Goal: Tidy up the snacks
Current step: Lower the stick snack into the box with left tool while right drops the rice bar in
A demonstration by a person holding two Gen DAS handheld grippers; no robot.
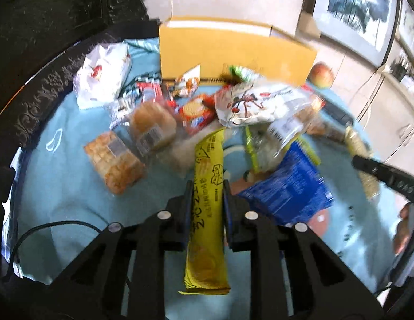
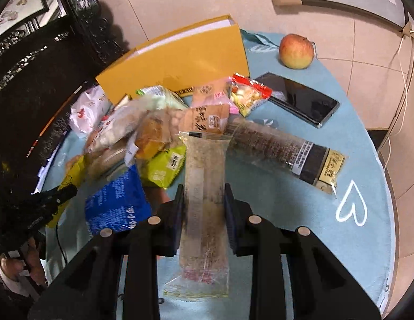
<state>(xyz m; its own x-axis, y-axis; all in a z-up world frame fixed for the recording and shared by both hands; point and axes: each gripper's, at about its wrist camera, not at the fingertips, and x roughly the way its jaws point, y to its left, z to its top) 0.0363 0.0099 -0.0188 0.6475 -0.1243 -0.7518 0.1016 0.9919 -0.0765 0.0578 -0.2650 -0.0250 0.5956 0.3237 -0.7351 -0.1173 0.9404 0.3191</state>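
Observation:
My left gripper (image 1: 207,186) is shut on a long yellow snack pack (image 1: 207,213), held above the blue tablecloth. My right gripper (image 2: 204,189) is shut on a long clear-wrapped oat bar pack (image 2: 204,202). A heap of snacks lies in the middle of the table: a blue packet (image 1: 289,186) (image 2: 116,202), wrapped breads (image 1: 113,160), a red cracker pack (image 1: 193,112), a white nut bag (image 1: 255,104), a green packet (image 2: 164,168). A yellow cardboard box (image 1: 233,50) (image 2: 177,58) stands behind the heap. The right gripper's finger (image 1: 380,173) shows at the left view's right edge.
An apple (image 2: 296,50) and a black phone (image 2: 300,98) lie at the far right of the round table (image 2: 367,234). A long dark cookie pack (image 2: 281,149) lies to the right of the heap. A white plastic bag (image 1: 102,77) lies at the far left. Dark carved furniture stands to the left.

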